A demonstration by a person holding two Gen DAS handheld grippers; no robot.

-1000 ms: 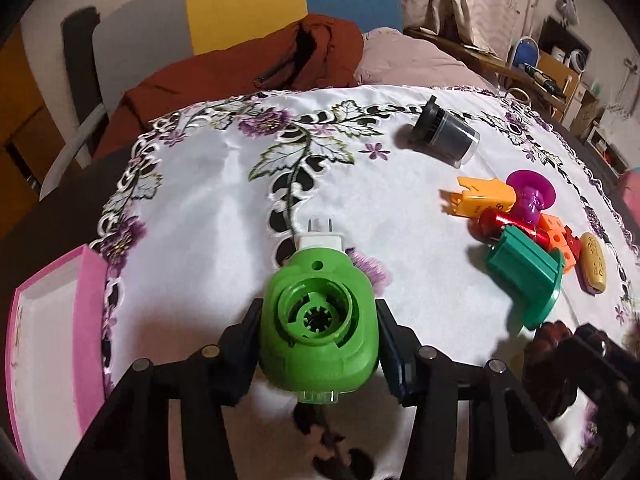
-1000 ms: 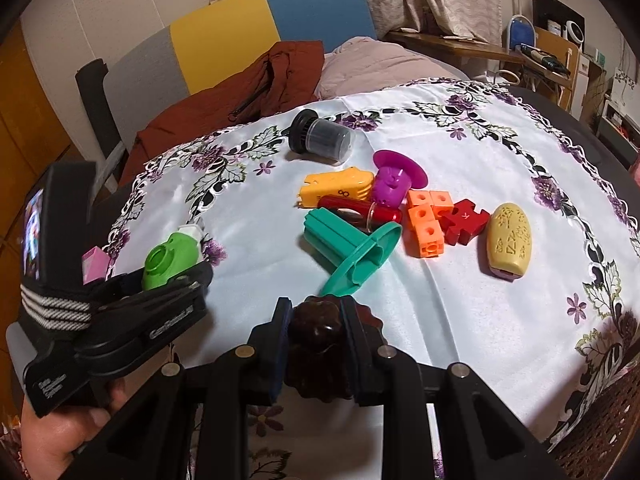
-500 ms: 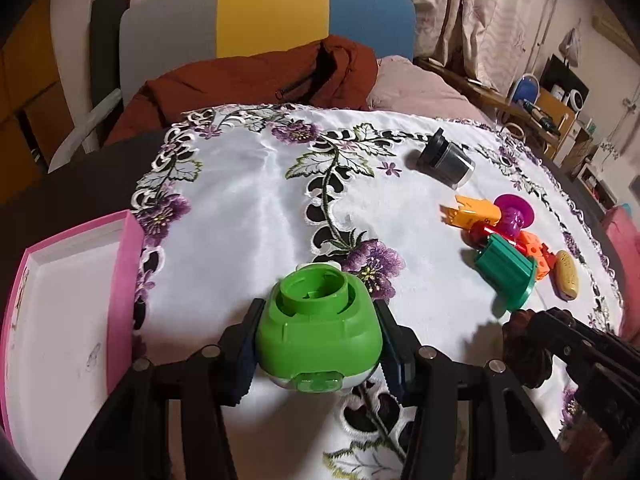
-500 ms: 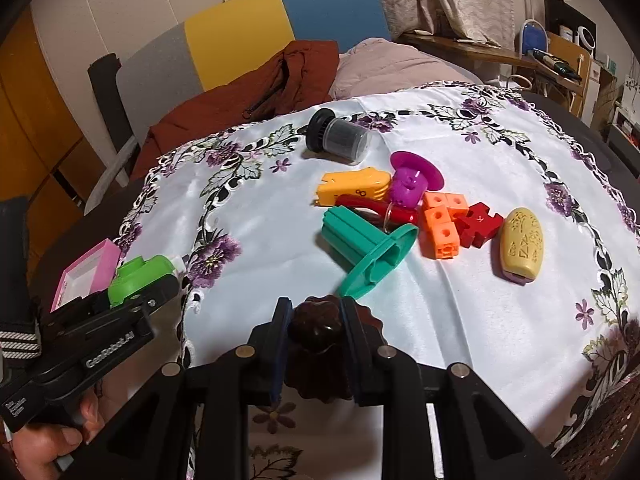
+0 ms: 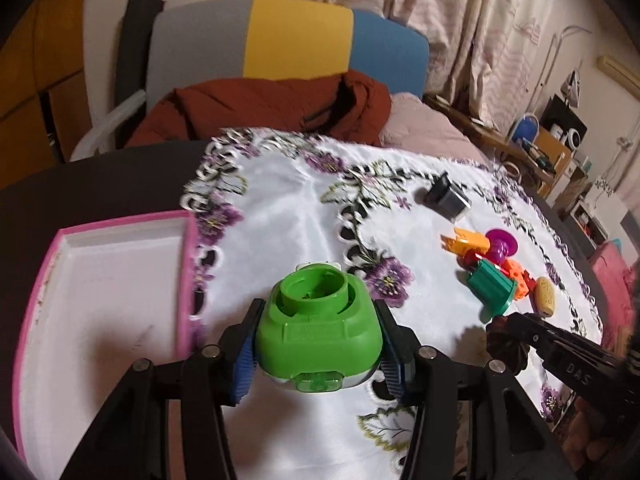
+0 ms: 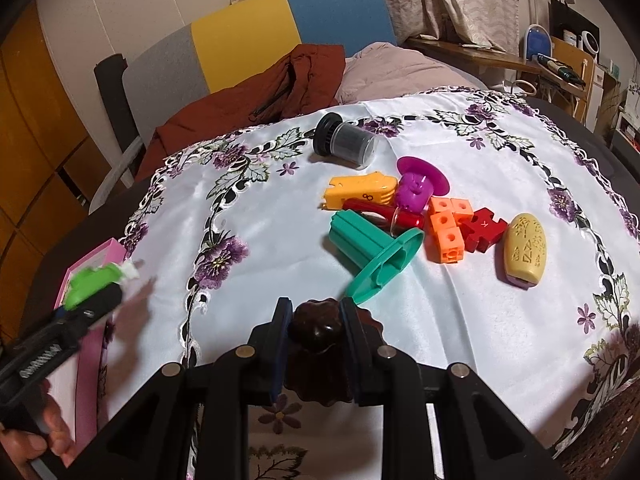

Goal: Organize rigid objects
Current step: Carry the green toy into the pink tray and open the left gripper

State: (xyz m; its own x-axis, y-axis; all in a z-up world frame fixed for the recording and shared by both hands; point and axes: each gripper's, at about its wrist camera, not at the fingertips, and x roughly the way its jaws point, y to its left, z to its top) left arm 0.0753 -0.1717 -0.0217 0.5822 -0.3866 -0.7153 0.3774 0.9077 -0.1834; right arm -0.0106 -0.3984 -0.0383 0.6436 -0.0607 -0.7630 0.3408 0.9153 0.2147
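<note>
Your left gripper (image 5: 318, 354) pinched the green plug (image 5: 318, 320) between its blue pads (image 5: 245, 364), low in the centre of the left view, with the pink tray (image 5: 188, 280) just to its left at the frame's left edge. In the right view the same plug showed blurred at the left edge, over the tray's near rim. Your right gripper (image 6: 316, 344) was pressed onto the dark fluted piece (image 6: 320, 354) at the bottom centre of its own view, over the white cloth (image 6: 260, 240) and not near the tray.

As far as these views showed, the tray's white floor held nothing, so you had no item put away. Two were in hand; by my reading the plug was close to going in and the fluted piece would follow.

Left on the cloth, in the right half of both views, lay a loose cluster: the black jar (image 6: 346, 146) on its side furthest up, then the yellow block (image 6: 362, 194), purple spool (image 6: 420, 188), red tube (image 6: 384, 214), teal spool (image 6: 372, 250), orange cubes (image 6: 446, 232), red puzzle piece (image 6: 482, 234) and tan oval (image 6: 524, 250). Several of them touched or overlapped, so you would likely have needed to pick from the cluster's edges. Most of the sorting, I judge, was yet to do.
</note>
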